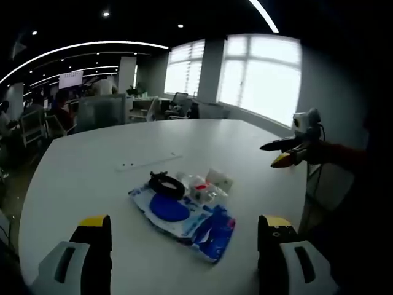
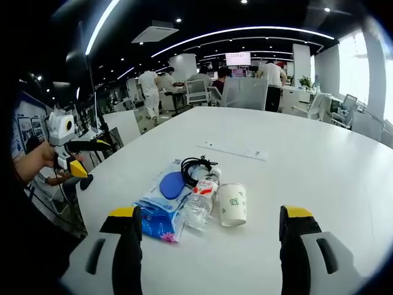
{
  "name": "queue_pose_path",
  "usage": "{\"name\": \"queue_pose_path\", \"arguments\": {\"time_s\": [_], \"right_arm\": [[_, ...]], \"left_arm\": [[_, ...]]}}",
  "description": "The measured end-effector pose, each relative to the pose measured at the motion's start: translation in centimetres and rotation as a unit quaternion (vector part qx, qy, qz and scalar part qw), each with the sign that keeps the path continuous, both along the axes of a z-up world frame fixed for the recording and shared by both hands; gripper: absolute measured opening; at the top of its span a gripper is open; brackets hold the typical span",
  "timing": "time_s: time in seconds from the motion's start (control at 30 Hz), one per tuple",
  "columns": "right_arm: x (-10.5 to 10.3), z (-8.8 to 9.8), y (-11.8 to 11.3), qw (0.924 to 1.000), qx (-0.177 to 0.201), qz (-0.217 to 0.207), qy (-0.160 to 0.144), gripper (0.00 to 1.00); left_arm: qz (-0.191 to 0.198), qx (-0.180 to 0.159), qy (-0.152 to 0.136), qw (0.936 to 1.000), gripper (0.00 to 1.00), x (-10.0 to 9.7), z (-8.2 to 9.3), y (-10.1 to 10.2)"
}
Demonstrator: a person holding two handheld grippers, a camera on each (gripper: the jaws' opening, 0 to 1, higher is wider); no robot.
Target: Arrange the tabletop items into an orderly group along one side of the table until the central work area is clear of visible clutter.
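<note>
A small heap lies mid-table: a blue and white packet (image 1: 196, 224) (image 2: 153, 215) with a blue round piece (image 1: 169, 207) (image 2: 172, 184) on it. A black coiled cable (image 1: 166, 183) (image 2: 195, 166), a clear plastic bottle (image 1: 199, 192) (image 2: 201, 203) on its side and a paper cup (image 1: 221, 180) (image 2: 233, 204) lie beside it. My left gripper (image 1: 184, 236) (image 2: 89, 157) is open, short of the heap, holding nothing. My right gripper (image 2: 210, 236) (image 1: 271, 155) is open too, on the opposite side of the heap.
A long white strip (image 1: 150, 163) (image 2: 232, 149) lies flat beyond the heap. The white table (image 1: 86, 172) (image 2: 319, 166) is large with rounded edges. Office chairs (image 2: 245, 92), desks and several people stand beyond it, and bright windows (image 1: 258, 80) line one wall.
</note>
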State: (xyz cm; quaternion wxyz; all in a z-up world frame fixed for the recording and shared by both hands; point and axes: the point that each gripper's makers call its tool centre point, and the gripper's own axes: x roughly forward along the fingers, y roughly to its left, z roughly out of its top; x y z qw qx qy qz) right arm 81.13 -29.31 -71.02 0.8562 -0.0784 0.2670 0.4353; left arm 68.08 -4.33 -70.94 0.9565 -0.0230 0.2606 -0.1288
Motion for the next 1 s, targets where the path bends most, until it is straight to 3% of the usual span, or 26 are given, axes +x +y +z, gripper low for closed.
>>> {"name": "queue_pose_path", "arguments": {"time_s": [0.53, 1.0], "right_arm": [[1.0, 0.1, 2.9, 0.9991, -0.020, 0.037, 0.004, 0.79], [2.7, -0.1, 5.1, 0.9987, -0.023, 0.045, 0.009, 0.70]], "left_arm": [[-0.010, 0.002, -0.002, 0.9999, 0.98, 0.5, 0.1, 0.0], [-0.015, 0.001, -0.005, 0.9999, 0.98, 0.6, 0.4, -0.2]]}}
